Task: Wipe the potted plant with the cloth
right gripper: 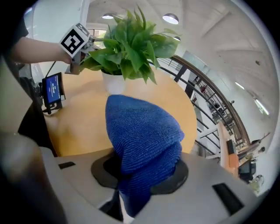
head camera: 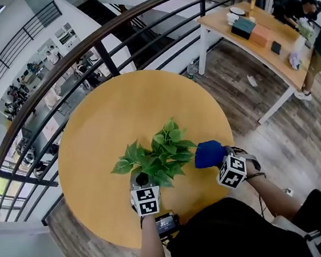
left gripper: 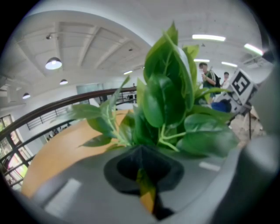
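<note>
A potted plant [head camera: 162, 151] with broad green leaves stands on the round wooden table [head camera: 118, 112], near its front edge. Its white pot [right gripper: 113, 82] shows in the right gripper view. My left gripper [head camera: 141, 178] is at the plant's near-left side. In the left gripper view that gripper [left gripper: 143, 177] is shut on a yellow-green leaf, with the foliage [left gripper: 166, 96] right in front of it. My right gripper [head camera: 220, 158] is just right of the plant, shut on a bunched blue cloth [head camera: 209, 153]. The cloth [right gripper: 142, 131] covers the right gripper [right gripper: 133, 173] fingertips and stays short of the leaves.
A small device with a lit screen [head camera: 167, 223] sits at the table's front edge, below my left gripper. A dark railing [head camera: 83, 53] curves behind the table. A long desk [head camera: 265, 38] with boxes stands at the back right, with people beside it.
</note>
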Action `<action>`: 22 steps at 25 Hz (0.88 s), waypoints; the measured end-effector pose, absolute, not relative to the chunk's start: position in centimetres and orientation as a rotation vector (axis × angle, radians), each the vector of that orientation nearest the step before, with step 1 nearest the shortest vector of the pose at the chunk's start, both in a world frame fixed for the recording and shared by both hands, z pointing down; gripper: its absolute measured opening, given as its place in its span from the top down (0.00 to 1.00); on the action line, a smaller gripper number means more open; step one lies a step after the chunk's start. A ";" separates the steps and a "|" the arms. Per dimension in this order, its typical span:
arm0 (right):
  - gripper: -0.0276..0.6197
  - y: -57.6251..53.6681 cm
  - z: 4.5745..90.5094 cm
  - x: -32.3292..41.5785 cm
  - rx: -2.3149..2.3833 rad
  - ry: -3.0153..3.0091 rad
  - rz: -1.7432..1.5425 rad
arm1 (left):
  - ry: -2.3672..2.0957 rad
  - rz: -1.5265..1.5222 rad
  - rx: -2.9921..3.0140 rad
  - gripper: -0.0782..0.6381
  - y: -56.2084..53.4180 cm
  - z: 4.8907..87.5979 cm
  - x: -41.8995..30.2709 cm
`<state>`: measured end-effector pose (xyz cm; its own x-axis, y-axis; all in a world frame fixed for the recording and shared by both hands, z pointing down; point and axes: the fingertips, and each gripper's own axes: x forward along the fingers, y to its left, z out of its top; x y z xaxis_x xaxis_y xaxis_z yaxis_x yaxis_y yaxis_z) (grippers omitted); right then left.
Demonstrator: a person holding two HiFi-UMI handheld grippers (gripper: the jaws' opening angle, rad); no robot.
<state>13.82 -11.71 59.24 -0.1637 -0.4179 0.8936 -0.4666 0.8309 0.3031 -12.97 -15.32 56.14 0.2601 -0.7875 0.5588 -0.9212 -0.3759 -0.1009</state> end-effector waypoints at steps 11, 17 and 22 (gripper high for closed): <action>0.75 -18.4 40.3 10.6 1.094 -2.064 -0.306 | -1.590 0.794 2.289 0.89 -15.2 56.1 -13.0; 0.75 -20.4 41.9 6.7 0.963 -2.013 -0.408 | -1.598 0.790 2.295 0.89 -15.3 56.2 -12.9; 0.75 -21.4 50.2 8.2 0.830 -1.853 -0.248 | -1.589 0.792 2.298 0.89 -15.2 56.6 -12.9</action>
